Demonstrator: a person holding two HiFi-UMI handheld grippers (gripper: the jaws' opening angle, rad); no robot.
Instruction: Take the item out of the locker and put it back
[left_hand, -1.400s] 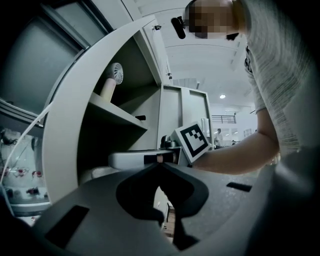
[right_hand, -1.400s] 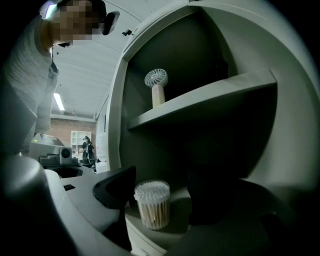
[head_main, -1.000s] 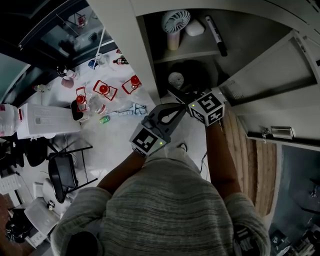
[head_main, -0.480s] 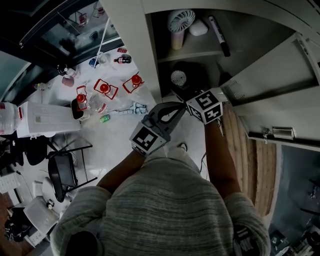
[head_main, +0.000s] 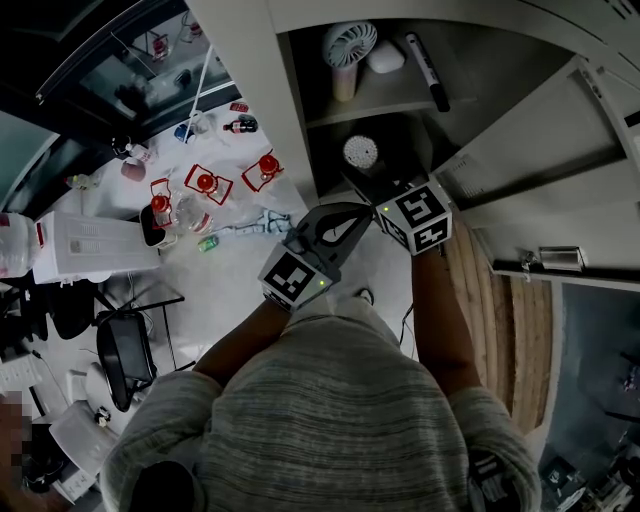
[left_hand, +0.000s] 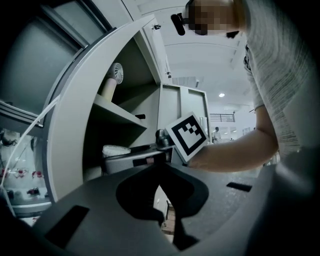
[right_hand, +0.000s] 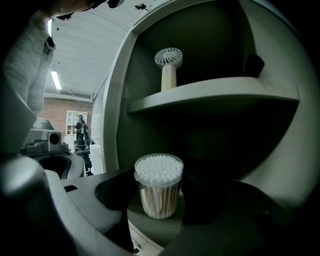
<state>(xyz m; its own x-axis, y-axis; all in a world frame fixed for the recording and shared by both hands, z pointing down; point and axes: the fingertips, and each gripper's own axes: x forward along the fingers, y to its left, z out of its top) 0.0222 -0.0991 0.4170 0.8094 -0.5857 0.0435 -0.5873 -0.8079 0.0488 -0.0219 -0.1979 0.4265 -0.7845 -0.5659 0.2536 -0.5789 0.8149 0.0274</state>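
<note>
A clear jar of cotton swabs (right_hand: 158, 187) stands on the locker's lower shelf (right_hand: 155, 227), near its front edge; from above its white top (head_main: 360, 152) shows in the dark compartment. My right gripper (right_hand: 159, 202) reaches into that compartment with one jaw on each side of the jar, close beside it; I see no squeeze, and the jar rests on the shelf. In the head view the right gripper (head_main: 372, 198) is at the locker's mouth. My left gripper (head_main: 352, 218) hangs just outside, to the left, its jaws together on nothing (left_hand: 165, 217).
The upper shelf (right_hand: 210, 92) holds a small hand fan (head_main: 350, 50), a white pebble-shaped thing (head_main: 385, 57) and a black marker (head_main: 428, 70). The open locker door (head_main: 530, 150) stands to the right. A table (head_main: 230, 265) with red-topped bottles lies at the left.
The head view has shifted a little. Both grippers keep their places at the locker's mouth, and the jar has not moved.
</note>
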